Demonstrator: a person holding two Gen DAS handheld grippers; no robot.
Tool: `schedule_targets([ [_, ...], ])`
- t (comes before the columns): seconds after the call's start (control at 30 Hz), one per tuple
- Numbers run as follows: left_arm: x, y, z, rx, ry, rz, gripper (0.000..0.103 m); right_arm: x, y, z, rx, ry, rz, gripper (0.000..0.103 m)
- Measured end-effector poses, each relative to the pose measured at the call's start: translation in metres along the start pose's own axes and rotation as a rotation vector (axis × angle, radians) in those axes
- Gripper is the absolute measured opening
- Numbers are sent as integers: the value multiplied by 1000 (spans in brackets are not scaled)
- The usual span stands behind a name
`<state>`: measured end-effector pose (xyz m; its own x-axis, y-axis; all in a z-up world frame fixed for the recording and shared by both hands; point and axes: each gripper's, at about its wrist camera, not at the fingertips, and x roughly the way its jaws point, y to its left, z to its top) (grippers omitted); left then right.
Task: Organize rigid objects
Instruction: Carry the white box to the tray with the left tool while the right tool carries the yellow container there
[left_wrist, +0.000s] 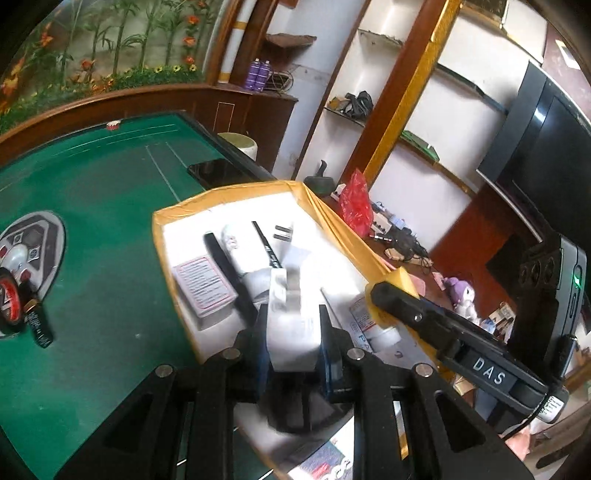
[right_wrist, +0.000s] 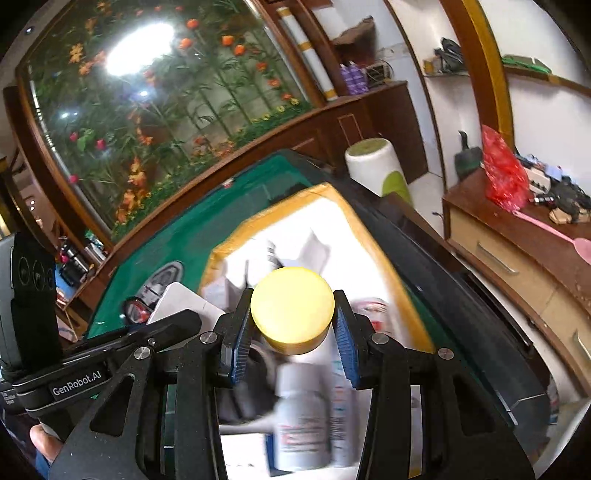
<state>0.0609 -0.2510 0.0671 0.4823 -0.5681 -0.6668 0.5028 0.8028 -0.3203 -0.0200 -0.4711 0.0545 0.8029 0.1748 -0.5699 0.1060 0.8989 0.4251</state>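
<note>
Both grippers carry loads over the tray (left_wrist: 177, 218): left gripper (left_wrist: 295, 332) pinches a white box (left_wrist: 291, 325), right gripper (right_wrist: 293, 332) clamps a yellow-lidded jar (right_wrist: 291, 306). Next, judged: lower each onto bare tray floor, then release

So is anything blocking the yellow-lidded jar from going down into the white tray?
No barrier, but the tray floor directly under the yellow-lidded jar is crowded: a white bottle and other blurred items lie there.
</note>
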Motion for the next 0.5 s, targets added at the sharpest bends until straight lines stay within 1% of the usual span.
schedule_targets([
  [0.07, 8, -4, 0, 4, 18, 1, 22, 2, -6, -1, 0, 13, -15, 40],
  [0.13, 11, -6, 1, 8, 20, -4, 22, 4, -10, -3, -6, 23, -33, 40],
  [0.37, 22, -23, 1, 52, 42, -28, 22, 6, -16, 0, -22, 12, -77, 40],
  [0.5, 21, -26, 0, 57, 37, -36, 22, 6, -17, -2, -15, 15, -79, 41],
])
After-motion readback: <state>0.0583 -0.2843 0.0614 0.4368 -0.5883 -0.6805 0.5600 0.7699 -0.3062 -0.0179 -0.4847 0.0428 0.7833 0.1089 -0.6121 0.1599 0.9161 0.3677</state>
